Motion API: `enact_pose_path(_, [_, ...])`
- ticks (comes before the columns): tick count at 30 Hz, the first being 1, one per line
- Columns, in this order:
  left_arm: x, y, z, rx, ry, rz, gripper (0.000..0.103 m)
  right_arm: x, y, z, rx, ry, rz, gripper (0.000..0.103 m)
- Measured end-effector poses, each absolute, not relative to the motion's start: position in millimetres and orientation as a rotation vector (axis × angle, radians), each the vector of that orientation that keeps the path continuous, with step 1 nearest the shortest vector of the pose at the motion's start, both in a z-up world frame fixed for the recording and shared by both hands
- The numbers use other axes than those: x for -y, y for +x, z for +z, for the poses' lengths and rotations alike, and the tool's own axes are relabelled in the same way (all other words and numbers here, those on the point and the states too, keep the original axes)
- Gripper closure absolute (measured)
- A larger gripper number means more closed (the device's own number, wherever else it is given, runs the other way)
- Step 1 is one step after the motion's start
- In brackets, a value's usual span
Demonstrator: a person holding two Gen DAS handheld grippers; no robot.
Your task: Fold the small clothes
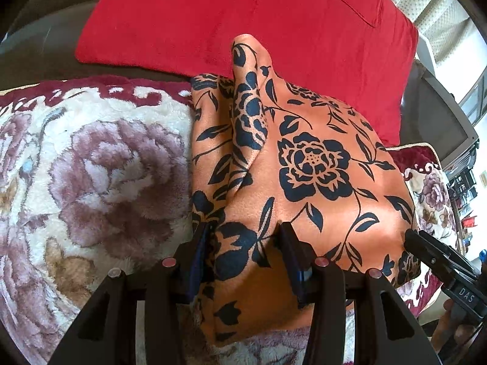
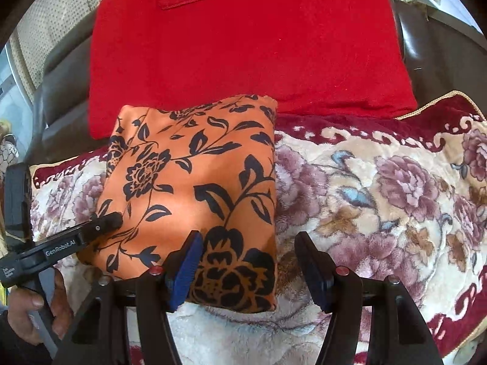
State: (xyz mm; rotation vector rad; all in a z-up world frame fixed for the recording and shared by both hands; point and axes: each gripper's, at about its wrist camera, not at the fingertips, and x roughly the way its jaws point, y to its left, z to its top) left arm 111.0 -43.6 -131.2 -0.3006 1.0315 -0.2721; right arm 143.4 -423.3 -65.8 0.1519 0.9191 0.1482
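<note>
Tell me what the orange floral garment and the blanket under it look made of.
Orange floral garment: likely a thin, satin-like woven fabric with a printed black pattern; it shows a soft sheen and smooth, flat folds. Floral blanket: thick plush fleece, matte; its fuzzy raised pile is plain to see. Fibre type cannot be told.

Floral blanket lies bare right of the folded orange garment; red cushion blocks its far edge; left gripper crowds the garment's left edge.
</note>
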Motion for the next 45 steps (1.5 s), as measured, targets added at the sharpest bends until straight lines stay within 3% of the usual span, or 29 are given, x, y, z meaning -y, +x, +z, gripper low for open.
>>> enact_pose_path(18, [33.6, 113.6, -127.0, -1.035, -0.346, -0.296, 0.055, 424.8, 146.8, -72.6, -0.938, 0.181, 0.163, 0.036])
enact_pose_path(24, [23.7, 116.3, -129.0, -1.039, -0.431, -0.345, 0.055, 456.5, 166.0, -94.9, -1.001, 0.525, 0.291, 0.036])
enact_pose_path(25, [23.7, 118.0, -137.0, -1.073, -0.446, -0.354, 0.060, 461.5, 170.8, -102.4, -1.012, 0.592, 0.321, 0.037])
enact_pose_path(26, [22.7, 119.0, -146.6, -1.100, -0.454, -0.350, 0.072, 464.4, 175.9, -112.0, -1.029, 0.664, 0.364, 0.037])
enact_pose_path(28, [19.4, 116.5, -150.4, -1.092, -0.446, -0.355, 0.081, 461.7, 181.9, -125.8, -1.060, 0.731, 0.441, 0.075])
enact_pose_path(32, [-1.7, 121.6, -163.9, -1.120, -0.592, -0.397, 0.084, 460.1, 175.7, -132.6, -1.063, 0.663, 0.419, 0.079])
enact_pose_path(36, [-5.2, 131.1, -147.4, -1.119, -0.552, -0.391, 0.081, 457.1, 181.0, -125.3, -1.054, 0.658, 0.472, 0.068])
enact_pose_path(38, [-5.8, 141.7, -132.2, -1.083, -0.530, -0.386, 0.068, 459.6, 187.7, -115.6, -1.051, 0.643, 0.470, 0.051])
enact_pose_path(39, [-6.5, 149.7, -126.4, -1.056, -0.524, -0.380, 0.063, 462.1, 190.9, -112.2, -1.043, 0.640, 0.459, 0.029])
enact_pose_path(40, [-6.5, 156.6, -123.4, -1.041, -0.519, -0.375, 0.056, 466.8, 197.0, -107.1, -1.022, 0.639, 0.425, 0.024])
enact_pose_path(45, [-3.6, 222.2, -127.7, -1.058, -0.542, -0.371, 0.056, 470.5, 248.6, -108.2, -1.033, 0.721, 0.445, 0.024])
